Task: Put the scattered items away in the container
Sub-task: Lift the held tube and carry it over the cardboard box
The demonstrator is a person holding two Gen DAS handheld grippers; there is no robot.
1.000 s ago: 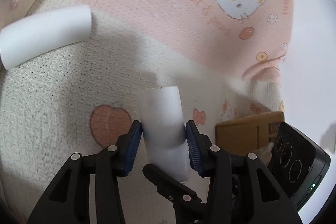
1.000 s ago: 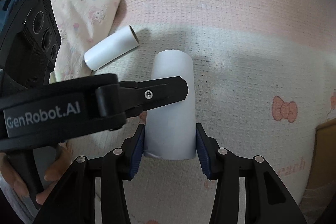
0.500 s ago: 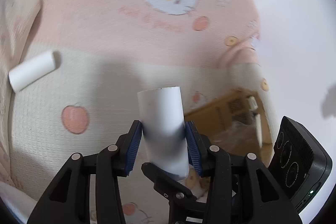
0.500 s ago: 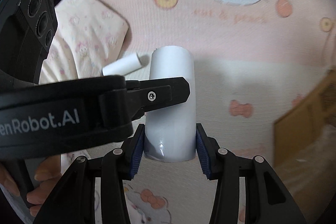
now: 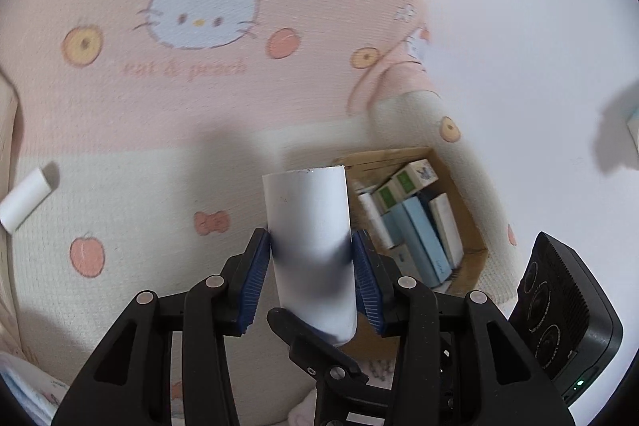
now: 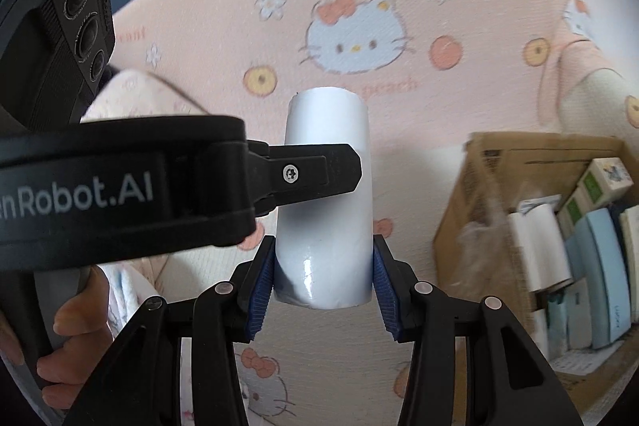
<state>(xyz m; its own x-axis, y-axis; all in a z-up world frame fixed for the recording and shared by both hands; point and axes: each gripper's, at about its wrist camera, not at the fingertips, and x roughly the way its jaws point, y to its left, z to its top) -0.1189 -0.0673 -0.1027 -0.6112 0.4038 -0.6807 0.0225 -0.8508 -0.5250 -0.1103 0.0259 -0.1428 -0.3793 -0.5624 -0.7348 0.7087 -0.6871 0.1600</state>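
Note:
Both grippers are shut on the same white paper tube [image 5: 309, 238], also seen in the right wrist view [image 6: 325, 202], and hold it in the air above the bed. My left gripper [image 5: 311, 266] clamps it between blue pads. My right gripper [image 6: 323, 278] clamps it from the other side. The cardboard box [image 5: 475, 254] lies below and to the right, holding several small boxes and a white roll. It also shows in the right wrist view [image 6: 471, 194]. A second white tube [image 5: 24, 202] lies on the blanket far left.
A pink and cream Hello Kitty blanket [image 5: 159, 106] covers the bed. A patterned pillow [image 6: 131, 94] lies at left in the right wrist view. A white wall [image 5: 519, 26] rises at the right, behind the box.
Both grippers have lifted the tube off the blanket and carried it right, toward the box. The box's inside has come into view. The loose tube has dropped away to the left.

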